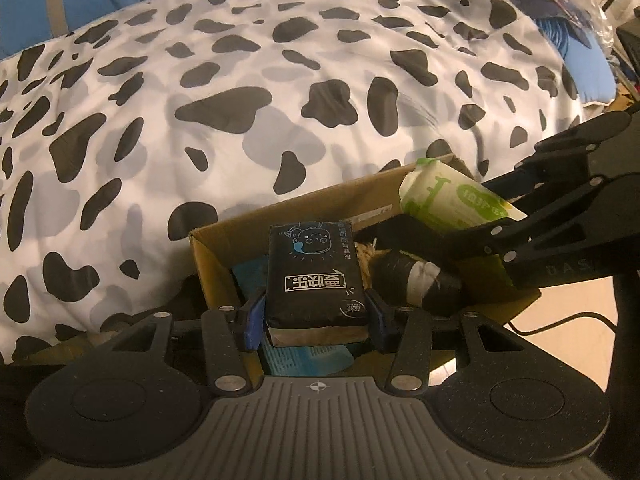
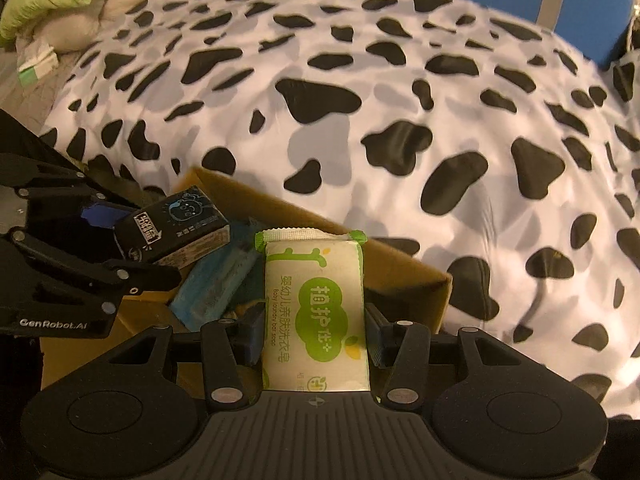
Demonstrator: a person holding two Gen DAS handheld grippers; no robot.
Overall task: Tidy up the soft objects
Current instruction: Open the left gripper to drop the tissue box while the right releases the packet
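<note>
Holding across its short sides, the left gripper (image 1: 318, 312) pinches a black tissue pack (image 1: 316, 276), light and squashy; the right gripper (image 2: 316, 340) clamps a green soap packet (image 2: 316, 312), probably firmer, both over the cardboard box (image 2: 400, 276) beside the bed (image 2: 400, 100).

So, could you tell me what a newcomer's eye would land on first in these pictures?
Probably the cow-spotted bedcover filling the background. Next, the two packs over the open cardboard box at its edge: the left hand-held gripper clamps a black pack, and the right hand-held gripper clamps a green-and-white soap pack.
</note>
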